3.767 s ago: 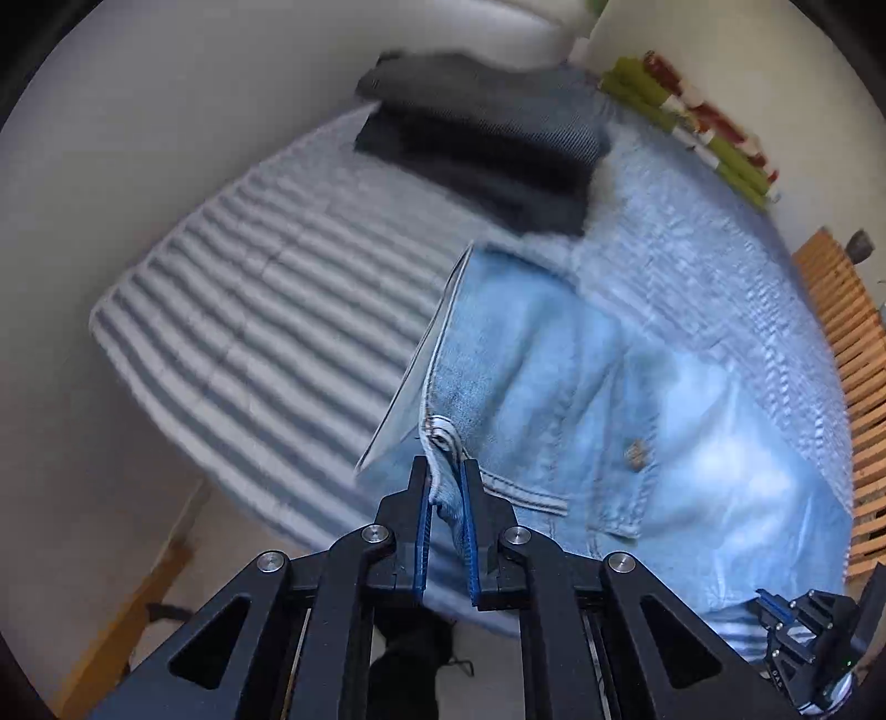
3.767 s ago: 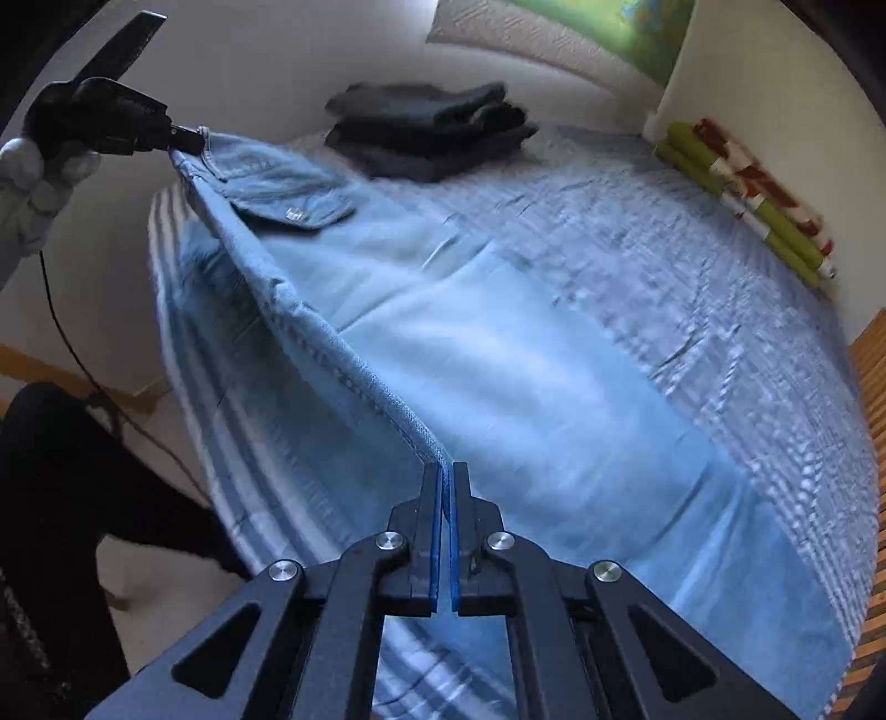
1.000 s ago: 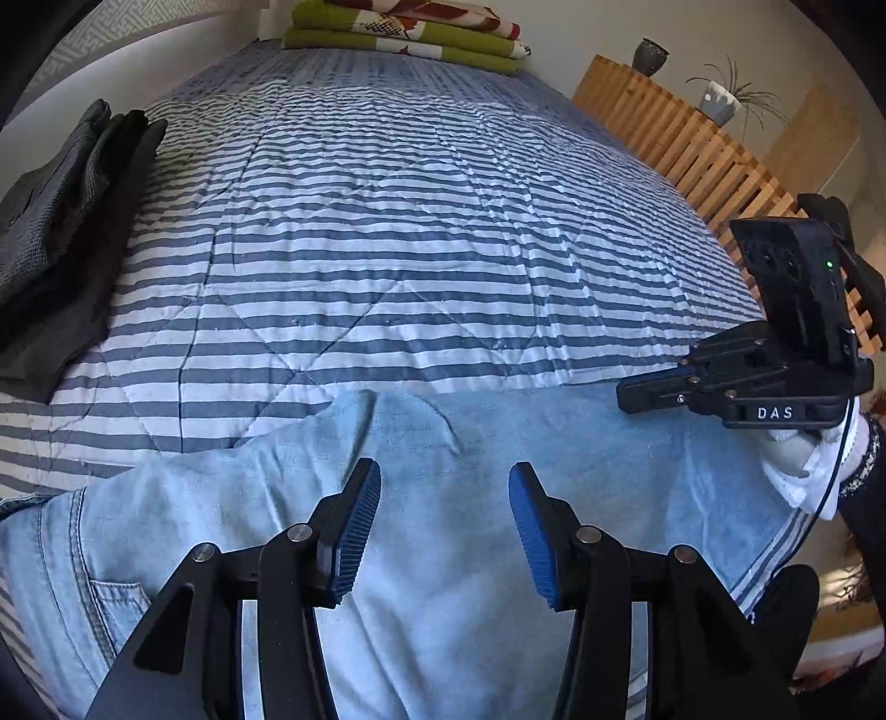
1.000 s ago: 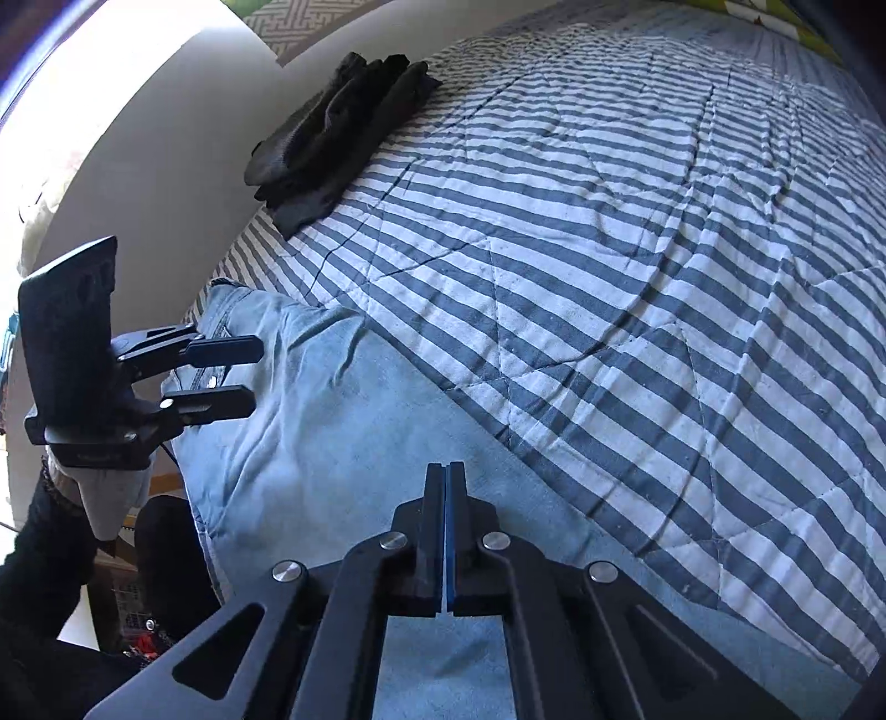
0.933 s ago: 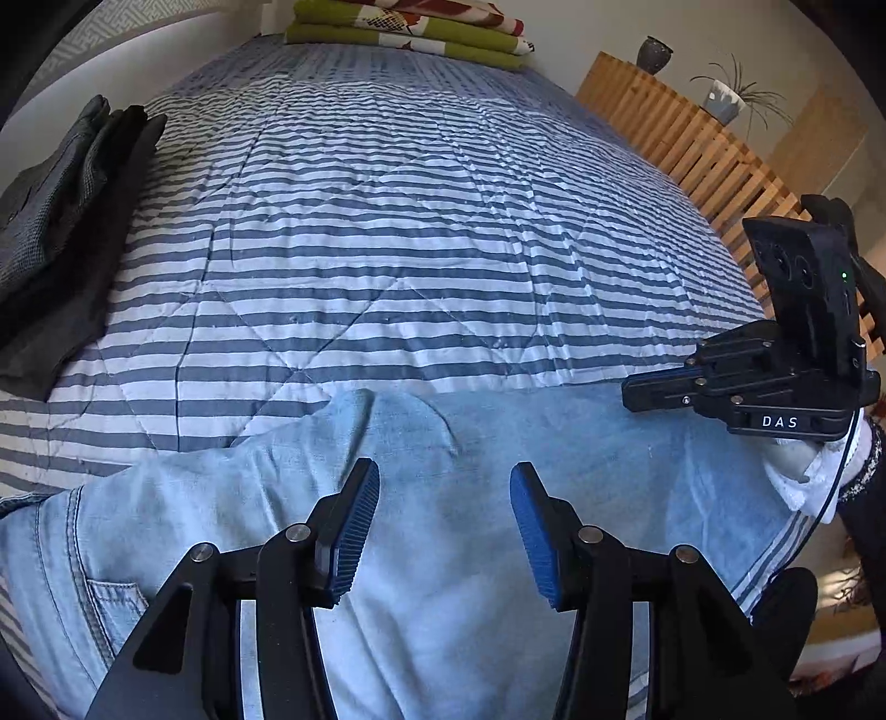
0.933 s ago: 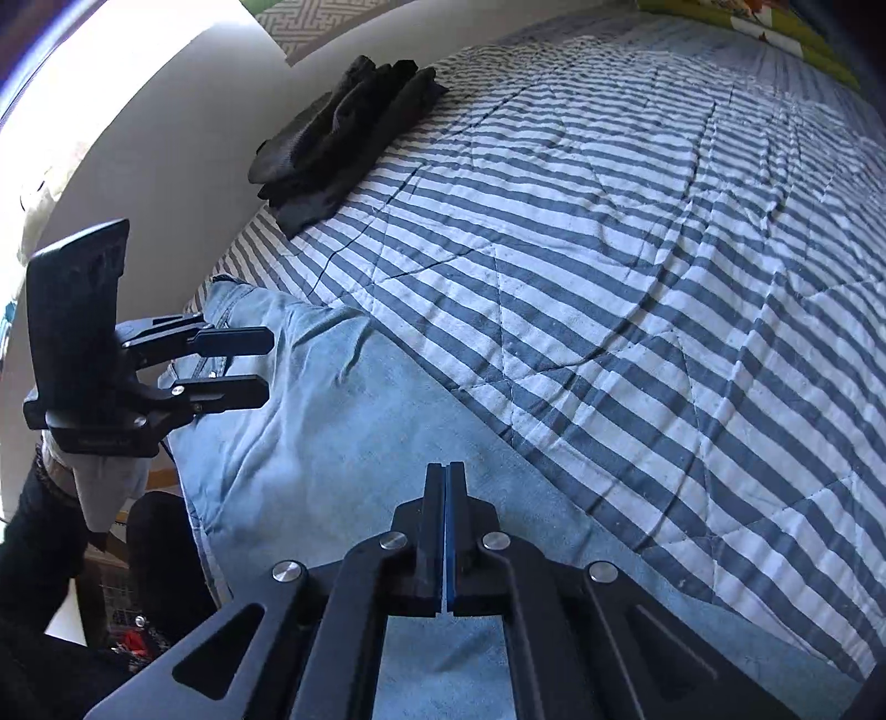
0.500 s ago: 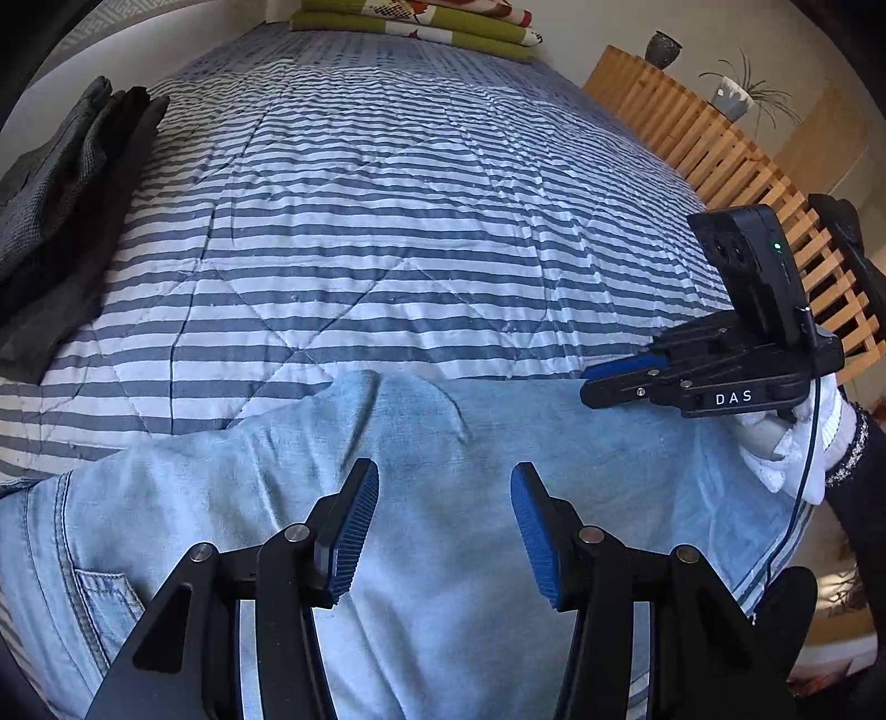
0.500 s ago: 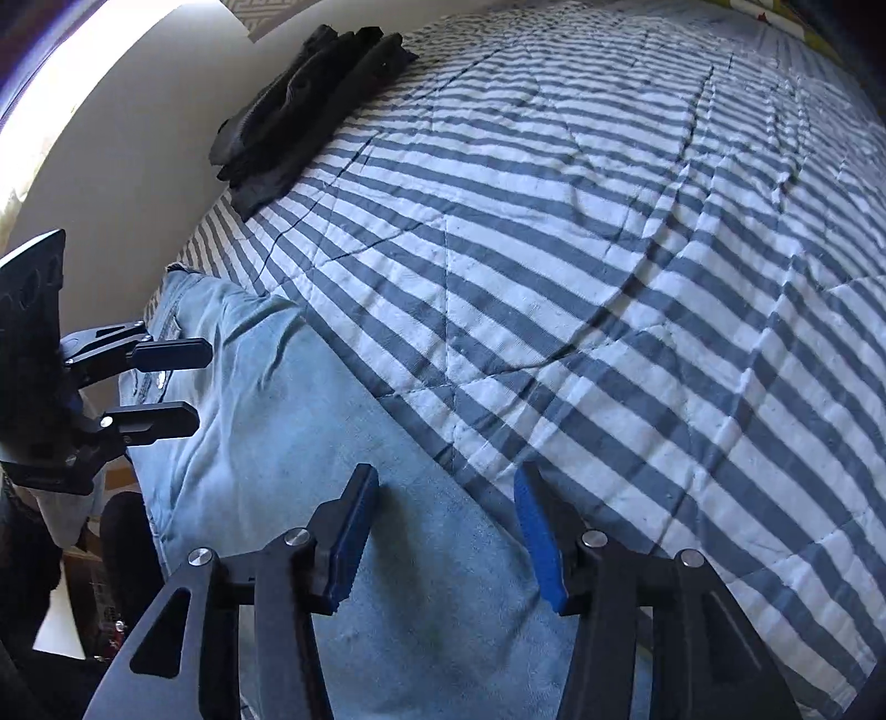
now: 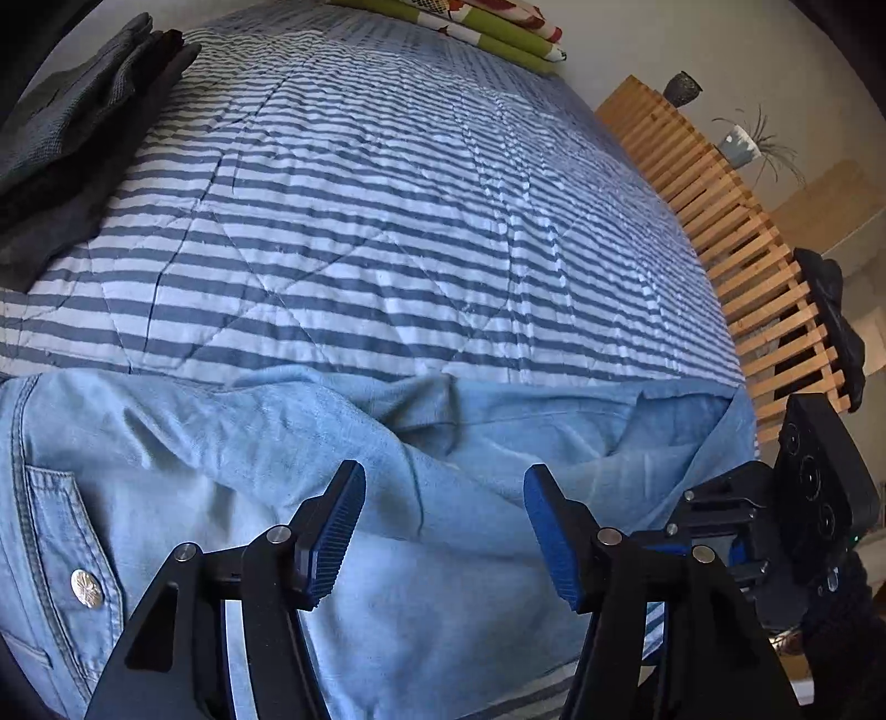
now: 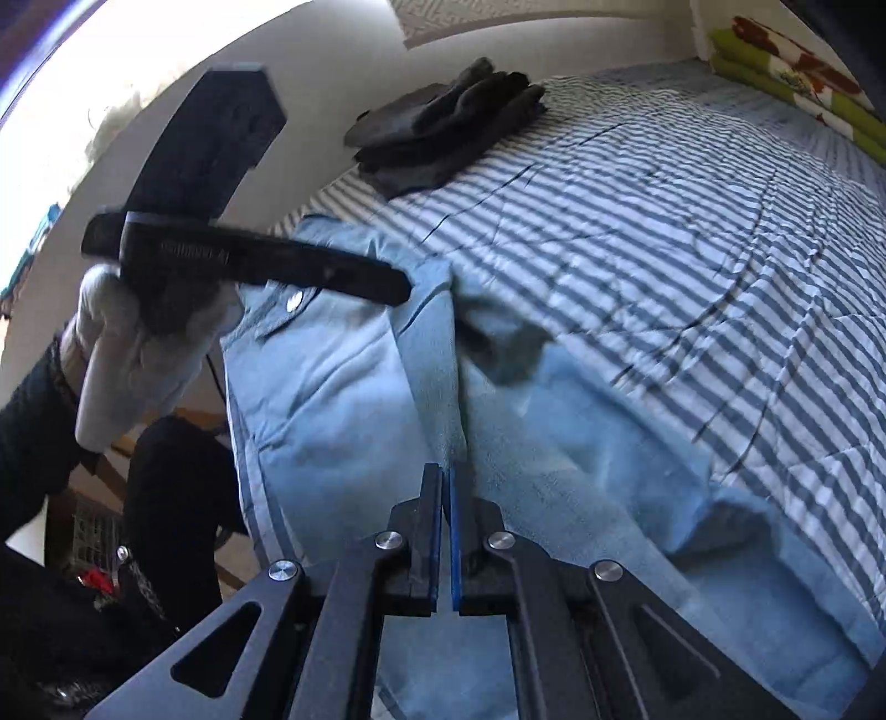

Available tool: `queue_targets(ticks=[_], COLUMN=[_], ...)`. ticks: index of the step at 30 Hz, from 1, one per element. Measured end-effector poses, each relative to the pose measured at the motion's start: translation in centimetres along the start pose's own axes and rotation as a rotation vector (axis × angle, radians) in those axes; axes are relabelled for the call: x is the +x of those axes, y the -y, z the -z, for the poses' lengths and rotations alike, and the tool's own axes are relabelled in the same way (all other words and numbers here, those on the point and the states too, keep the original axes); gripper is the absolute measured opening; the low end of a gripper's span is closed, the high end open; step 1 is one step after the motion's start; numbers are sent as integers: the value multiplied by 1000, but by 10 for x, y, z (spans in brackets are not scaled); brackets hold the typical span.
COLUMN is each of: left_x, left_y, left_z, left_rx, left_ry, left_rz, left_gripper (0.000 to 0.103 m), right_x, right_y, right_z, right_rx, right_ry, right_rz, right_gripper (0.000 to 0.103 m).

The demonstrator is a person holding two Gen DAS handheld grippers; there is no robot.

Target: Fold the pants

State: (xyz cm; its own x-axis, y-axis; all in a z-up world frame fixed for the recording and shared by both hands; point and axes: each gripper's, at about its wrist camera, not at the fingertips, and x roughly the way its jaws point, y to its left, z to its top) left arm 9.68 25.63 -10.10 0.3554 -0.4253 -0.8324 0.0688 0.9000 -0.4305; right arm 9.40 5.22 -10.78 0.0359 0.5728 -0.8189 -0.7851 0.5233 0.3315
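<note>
Lying creased across the near edge of a blue-and-white striped quilted bedspread (image 9: 387, 232), light blue denim pants (image 9: 221, 471) spread beneath both grippers.
Left gripper (image 9: 443, 520) hovers, jaws opening, nothing between. Right gripper (image 10: 446, 531) is closed; whether fabric is pinched, I cannot tell. Beyond the fingers: dark folded clothes (image 9: 61, 144), wooden slatted frame (image 9: 736, 221).

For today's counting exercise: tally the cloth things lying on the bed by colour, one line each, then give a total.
Light blue denim pants: 1
Dark grey and black stack of folded clothes: 1
Green, red-patterned folded bedding: 1
Total: 3, all lying on the blue-and-white striped quilt.
</note>
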Motion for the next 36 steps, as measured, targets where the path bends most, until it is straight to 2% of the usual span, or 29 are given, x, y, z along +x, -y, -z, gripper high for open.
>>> queue_targets(ticks=[3, 4, 5, 7, 9, 13, 15, 17, 18, 21, 23, 25, 27, 28, 31, 33, 34, 35, 36], left_x=[21, 27, 34, 42, 43, 42, 41, 38, 36, 19, 2, -10, -12, -10, -7, -8, -8, -7, -7], left_y=[1, -1, -3, -12, -21, -27, -28, -30, -32, -42, -55, -73, -90, -98, -106, -106, -105, -105, -106], left_z=[14, 18, 22, 29, 31, 33, 35, 38, 39, 46, 51, 53, 54, 55, 56, 58, 59, 60, 61], left_rx=[-3, -11, -15, -32, -57, -59, -49, -39, -36, -19, -22, -47, -64, -76, -72, -31, -15, -4, 4], left_ry=[-52, -67, -81, -88, -83, -65, -56, -49, -47, -15, 26, 53, 43, 34, 29, 31, 33, 35, 37], left_rz=[-47, -56, -77, -90, -61, -27, -19, -2, 10, 23, 7, -6, -25, -32, -2, -11, -11, -8, -1], left_gripper=[60, 49, 31, 23, 23, 23, 23, 23, 23, 24, 25, 25, 26, 26, 25, 25, 25, 25, 25], right_x=[19, 23, 27, 30, 25, -9, -9, 12, 28, 76, 94, 103, 109, 115, 130, 137, 139, 139, 137], right_y=[-10, -11, -13, -18, -18, 0, 15, 29, 34, 39, 31, 22, 14, 14, 28, 40, 38, 29, 20], right_z=[16, 19, 21, 21, 16, -15, -39, -61, -69, -80, -82, -87, -97, -103, -120, -126, -124, -121, -115], right_rx=[-9, 3, 3, -30, -39, 42, 109, 156, 174, 186, 161, 140, 112, 120, 194, 244, 233, 178, 112], right_ry=[-57, -67, -74, -84, -90, 26, 52, 2, -35, -185, -229, -237, -219, -219, -188, -205, -244, -276, -286], right_rz=[-23, -40, -39, -4, -13, -113, -98, -35, -30, -105, -145, -222, -235, -232, -139, -166, -221, -226, -184], right_gripper=[0, 0, 0, 0, 2, 3, 3, 3, 3, 3, 3, 3, 3, 3, 3, 3, 3, 3, 3])
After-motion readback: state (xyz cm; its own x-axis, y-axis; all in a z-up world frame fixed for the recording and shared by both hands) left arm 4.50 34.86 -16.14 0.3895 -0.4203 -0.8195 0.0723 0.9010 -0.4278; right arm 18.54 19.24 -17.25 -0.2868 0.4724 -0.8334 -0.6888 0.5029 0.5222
